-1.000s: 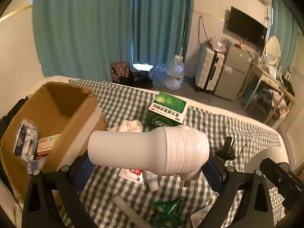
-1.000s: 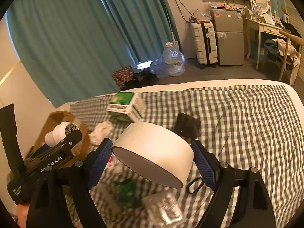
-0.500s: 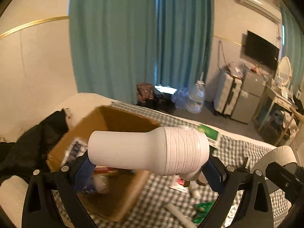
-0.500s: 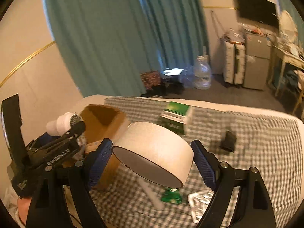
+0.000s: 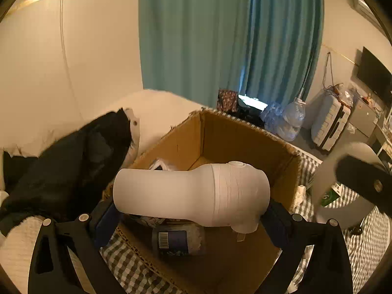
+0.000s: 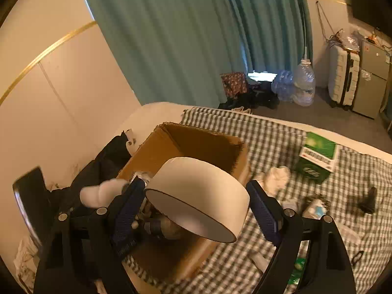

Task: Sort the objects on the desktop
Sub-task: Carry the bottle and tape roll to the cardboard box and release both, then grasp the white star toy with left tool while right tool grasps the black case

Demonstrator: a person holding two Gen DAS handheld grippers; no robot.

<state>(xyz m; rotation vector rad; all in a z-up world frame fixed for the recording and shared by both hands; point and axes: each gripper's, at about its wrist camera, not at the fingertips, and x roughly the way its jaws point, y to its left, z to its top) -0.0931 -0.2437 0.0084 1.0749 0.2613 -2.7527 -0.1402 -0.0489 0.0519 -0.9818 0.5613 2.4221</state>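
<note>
Gripping the white bottle-shaped device (image 5: 191, 193) crosswise, my left gripper (image 5: 191, 216) had both pads pressed against its ends, directly above the open cardboard box (image 5: 245, 142). Just beneath it, inside the box, lay a barcoded packet (image 5: 176, 241). My right gripper (image 6: 196, 207) clamped a white round tin (image 6: 198, 191) over the box's near edge; farther right, a green carton (image 6: 317, 155) sat on the checked cloth (image 6: 269, 137).

The left gripper (image 5: 191, 216) is clamped across a white handheld device (image 5: 191, 193), held level. The right gripper (image 6: 196, 208) pinches a white round container (image 6: 198, 193), tilted.
</note>
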